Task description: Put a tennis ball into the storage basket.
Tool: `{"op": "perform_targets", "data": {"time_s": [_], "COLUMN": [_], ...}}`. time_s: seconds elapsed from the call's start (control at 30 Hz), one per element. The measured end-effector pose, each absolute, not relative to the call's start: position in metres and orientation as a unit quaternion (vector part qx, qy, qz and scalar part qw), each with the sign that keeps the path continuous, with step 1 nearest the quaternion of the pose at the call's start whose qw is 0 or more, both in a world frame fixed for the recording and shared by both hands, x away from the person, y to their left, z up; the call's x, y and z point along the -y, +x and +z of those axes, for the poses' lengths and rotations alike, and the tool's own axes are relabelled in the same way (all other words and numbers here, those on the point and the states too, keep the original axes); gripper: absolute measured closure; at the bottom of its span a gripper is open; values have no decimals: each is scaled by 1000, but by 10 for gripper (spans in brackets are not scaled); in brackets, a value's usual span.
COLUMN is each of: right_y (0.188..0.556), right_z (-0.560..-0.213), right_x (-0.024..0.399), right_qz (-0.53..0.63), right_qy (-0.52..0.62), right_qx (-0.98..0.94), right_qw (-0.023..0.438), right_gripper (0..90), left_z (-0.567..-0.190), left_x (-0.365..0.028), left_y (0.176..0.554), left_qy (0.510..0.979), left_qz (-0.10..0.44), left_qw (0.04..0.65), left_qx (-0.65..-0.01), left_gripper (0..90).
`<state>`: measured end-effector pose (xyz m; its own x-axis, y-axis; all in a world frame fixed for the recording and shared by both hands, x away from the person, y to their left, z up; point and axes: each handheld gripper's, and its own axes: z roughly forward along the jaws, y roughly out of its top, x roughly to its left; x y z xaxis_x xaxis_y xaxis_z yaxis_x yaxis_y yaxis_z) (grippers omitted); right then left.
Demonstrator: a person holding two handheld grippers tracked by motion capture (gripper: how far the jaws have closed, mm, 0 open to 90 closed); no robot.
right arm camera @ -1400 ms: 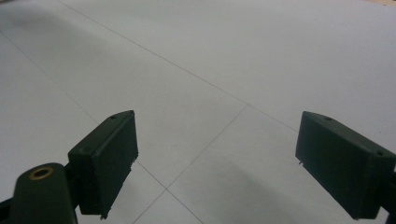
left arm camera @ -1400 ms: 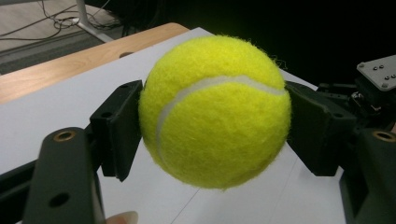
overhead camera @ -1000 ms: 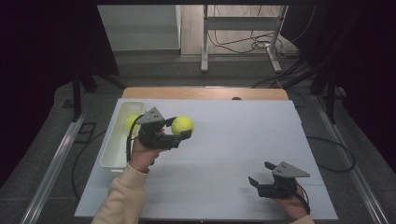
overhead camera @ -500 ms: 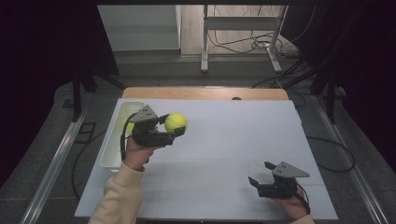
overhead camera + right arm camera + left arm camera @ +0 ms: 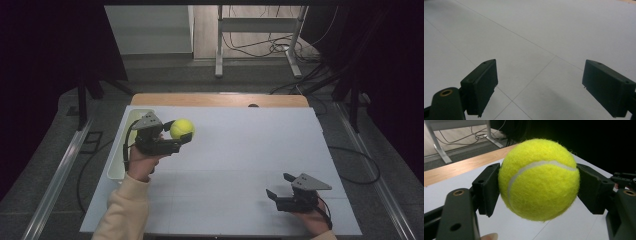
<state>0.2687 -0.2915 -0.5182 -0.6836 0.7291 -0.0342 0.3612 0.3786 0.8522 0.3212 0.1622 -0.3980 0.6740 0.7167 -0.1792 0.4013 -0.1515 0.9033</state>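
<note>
One yellow ball (image 5: 182,129) sits left of middle in the high view, pinched at its fat middle by the left claw (image 5: 180,139). It looks light, fuzzy and squashy. The right claw (image 5: 280,187), lower right, is spread wide, holding nothing.

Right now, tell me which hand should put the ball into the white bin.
Left. The left gripper already clamps the tennis ball just beside the white bin. The right gripper sits open at the table's near right corner.
</note>
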Motion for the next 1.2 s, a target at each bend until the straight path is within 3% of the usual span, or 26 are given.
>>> {"op": "perform_targets", "data": {"time_s": [1.2], "right_y": [269], "right_z": [-519], "right_x": [291], "right_qz": [442], "right_qy": [338], "right_qx": [-804], "right_qw": [207], "right_gripper": [137], "left_z": [-399], "left_x": [-207], "left_y": [324], "left_qy": [714], "left_qz": [170], "left_qw": [528], "left_qx": [-427], "left_gripper": [263]}}
